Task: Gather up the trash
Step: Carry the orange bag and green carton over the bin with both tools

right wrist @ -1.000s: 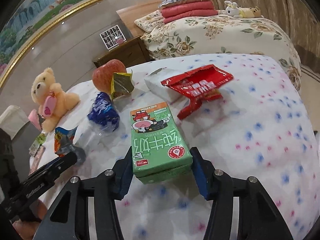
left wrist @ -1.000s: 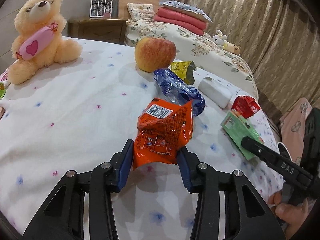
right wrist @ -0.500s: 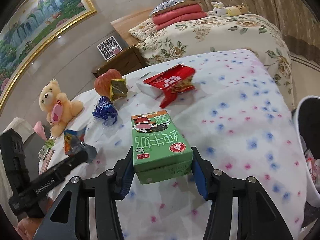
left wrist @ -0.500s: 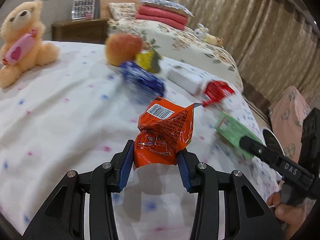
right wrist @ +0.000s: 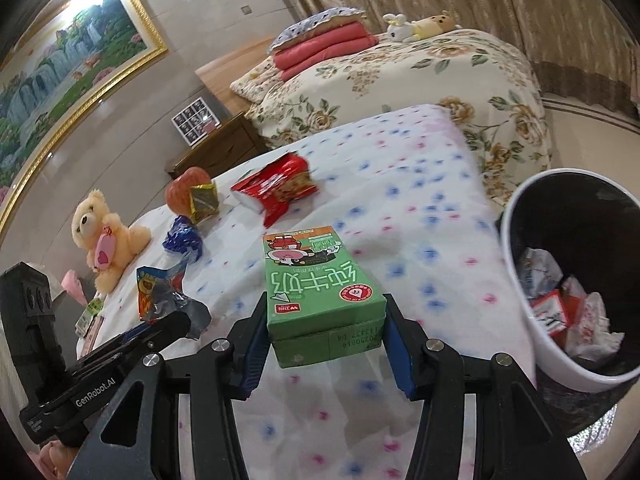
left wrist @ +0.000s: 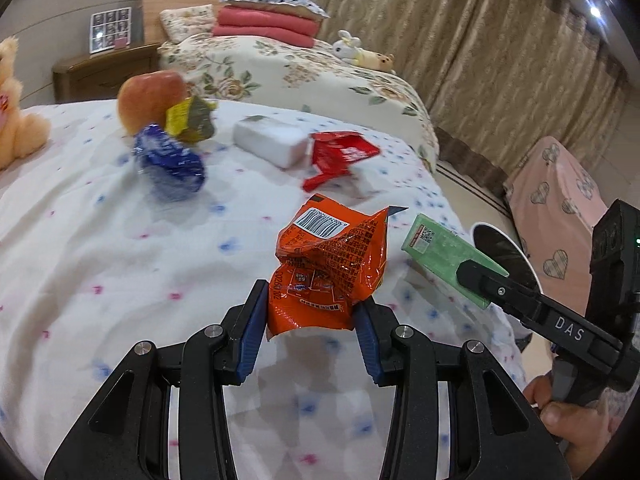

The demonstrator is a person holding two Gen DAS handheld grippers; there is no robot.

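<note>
The left gripper (left wrist: 310,316) was clamped on a crumpled orange foil snack bag (left wrist: 329,272), and the right gripper (right wrist: 326,344) was clamped on a green cardboard milk carton (right wrist: 320,300). Both pieces of trash were held clear above the white bedspread dotted with blue and pink flowers (left wrist: 120,260).

Compared with a second earlier, both grippers had swung away from the clutter toward the bed's edge, and a round white waste bin with a dark inside (right wrist: 520,304) had come into the right wrist view, just beside the bed and to the right of the carton. That suggests the carrying step was nearly done and dropping was next, with the carton closer to the bin.

The bin already held crumpled white paper (right wrist: 538,268) and a red and white wrapper (right wrist: 554,308), with plenty of room left.

On the bed, well behind the grippers, there remained a torn red foil wrapper (left wrist: 340,152), a crumpled blue plastic wrapper (left wrist: 172,160), a small yellow foil packet (left wrist: 190,120) leaning on a red apple (left wrist: 148,96), and a white rectangular tissue pack (left wrist: 268,142). A cream teddy bear (right wrist: 106,240) sat further back.
</note>
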